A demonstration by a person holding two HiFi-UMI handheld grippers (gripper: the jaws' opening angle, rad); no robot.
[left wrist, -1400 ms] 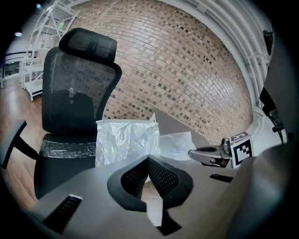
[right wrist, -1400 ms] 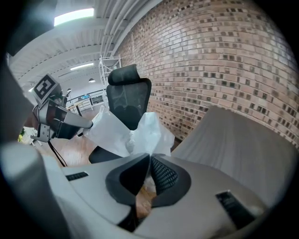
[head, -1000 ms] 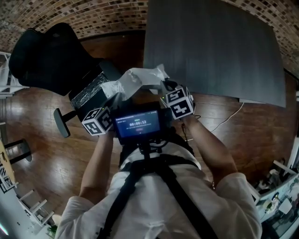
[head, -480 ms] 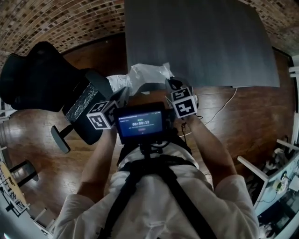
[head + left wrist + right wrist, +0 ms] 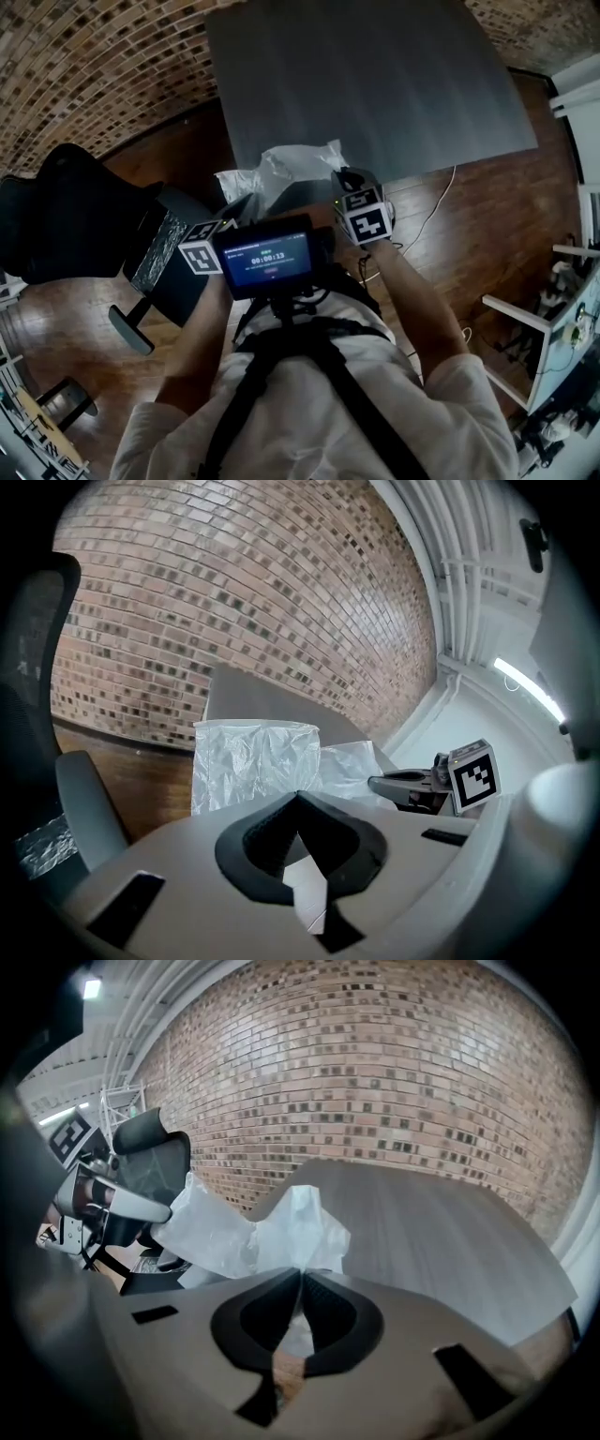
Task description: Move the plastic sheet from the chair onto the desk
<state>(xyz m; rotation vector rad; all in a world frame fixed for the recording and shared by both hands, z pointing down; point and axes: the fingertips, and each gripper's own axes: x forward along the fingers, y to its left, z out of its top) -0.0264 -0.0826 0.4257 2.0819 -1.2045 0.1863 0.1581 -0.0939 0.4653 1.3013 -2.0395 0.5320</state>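
Observation:
The crumpled clear plastic sheet (image 5: 286, 169) hangs between my two grippers at the near edge of the grey desk (image 5: 375, 84). My left gripper (image 5: 242, 199) is shut on the sheet's left part and my right gripper (image 5: 339, 178) on its right part. In the left gripper view the sheet (image 5: 248, 761) rises from my shut left gripper (image 5: 300, 801), with the desk (image 5: 253, 694) behind it. The right gripper view has the sheet (image 5: 291, 1227) pinched in my right gripper (image 5: 302, 1279) above the desk (image 5: 441, 1232). The black chair (image 5: 75, 220) stands at the left.
More shiny plastic lies on the chair seat (image 5: 155, 248). A cable (image 5: 433, 204) runs over the wooden floor (image 5: 487, 216) right of me. White shelving (image 5: 562, 309) stands at the far right. A brick wall (image 5: 103, 66) lies beyond the desk. A small screen (image 5: 267, 261) sits on my chest.
Both grippers have carried the sheet away from the chair to the desk's near edge. The view has swung, so the chair now lies further left and lower.

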